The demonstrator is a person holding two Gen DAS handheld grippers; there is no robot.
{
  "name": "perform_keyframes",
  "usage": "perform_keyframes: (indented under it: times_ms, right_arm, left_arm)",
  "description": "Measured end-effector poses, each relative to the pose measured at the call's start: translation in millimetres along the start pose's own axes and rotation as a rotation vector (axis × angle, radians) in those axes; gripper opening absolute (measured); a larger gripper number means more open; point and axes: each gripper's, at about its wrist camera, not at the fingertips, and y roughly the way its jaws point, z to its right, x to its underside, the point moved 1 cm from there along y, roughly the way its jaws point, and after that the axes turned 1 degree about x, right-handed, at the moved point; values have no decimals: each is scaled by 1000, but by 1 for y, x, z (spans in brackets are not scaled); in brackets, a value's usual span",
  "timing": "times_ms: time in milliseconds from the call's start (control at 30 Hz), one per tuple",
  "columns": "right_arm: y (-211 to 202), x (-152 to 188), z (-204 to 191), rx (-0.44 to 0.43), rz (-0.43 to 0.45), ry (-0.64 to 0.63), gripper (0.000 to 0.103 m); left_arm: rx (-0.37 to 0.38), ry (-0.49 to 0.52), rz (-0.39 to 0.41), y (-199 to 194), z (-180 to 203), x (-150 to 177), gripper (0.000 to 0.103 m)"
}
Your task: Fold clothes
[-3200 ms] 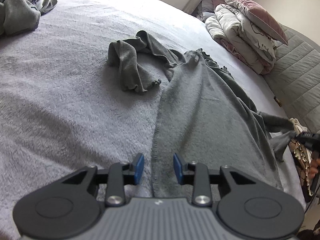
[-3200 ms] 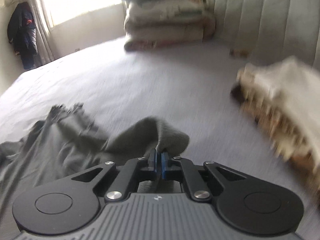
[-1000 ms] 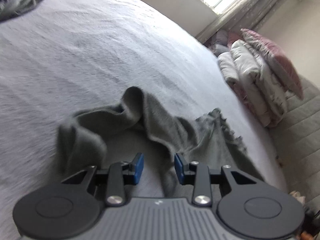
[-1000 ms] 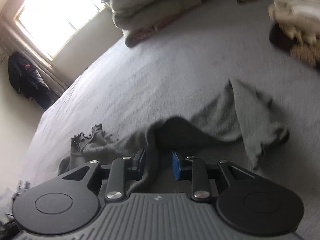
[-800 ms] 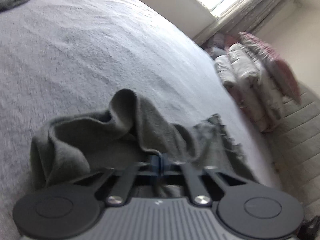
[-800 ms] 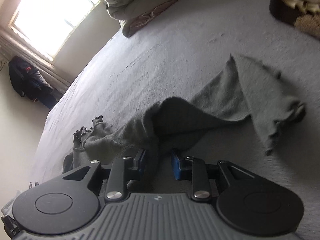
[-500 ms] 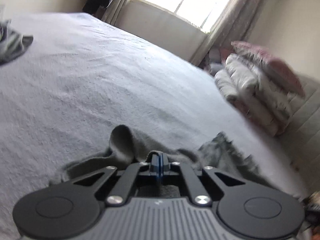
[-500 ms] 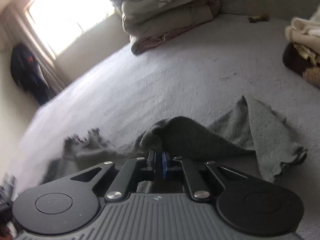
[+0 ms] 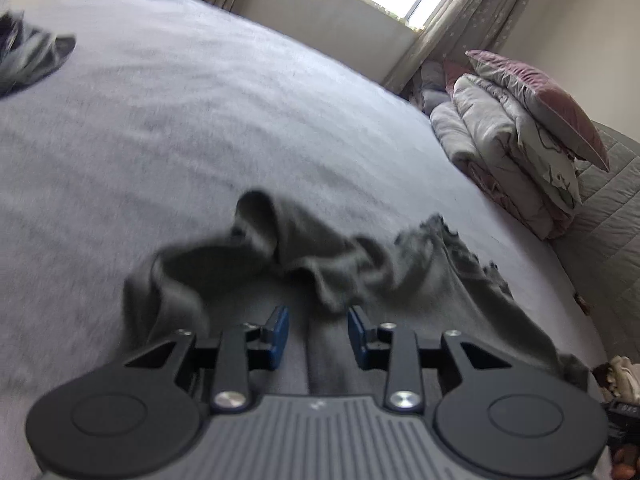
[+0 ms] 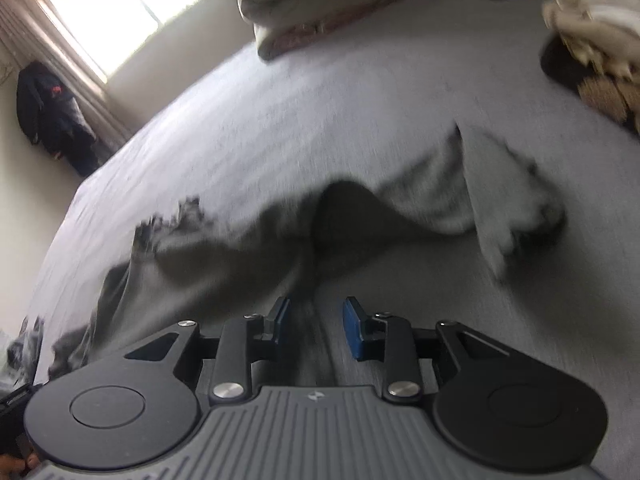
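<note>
Both grippers, clamped on the rumpled dark grey knit garment [image 9: 304, 256] half a second ago, have released it: left gripper [image 9: 318, 332] and right gripper [image 10: 316, 322] fingers spread wide, empty, over the grey bed [image 9: 168, 120].

Greys on grey, with blue pads and one pink cushion

A dark grey garment [image 9: 304, 256] is lying on a pale grey bedspread [image 9: 168, 120]; blue pads are showing on the black left gripper [image 9: 318, 334] and right gripper [image 10: 316, 326], and a dusty pink pillow [image 9: 540, 100] is topping cream-and-grey folded bedding [image 9: 508, 160].
</note>
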Motion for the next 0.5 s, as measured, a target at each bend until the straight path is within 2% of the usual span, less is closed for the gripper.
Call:
perform_keyframes:
  times_ms: [367, 500]
  right_arm:
    - [-45, 43, 51, -181, -193, 152, 30]
    - [-58, 53, 60, -186, -275, 171, 22]
  left_arm:
    - [58, -44, -116, -55, -25, 46, 33]
    - [81, -83, -184, -71, -33, 58, 33]
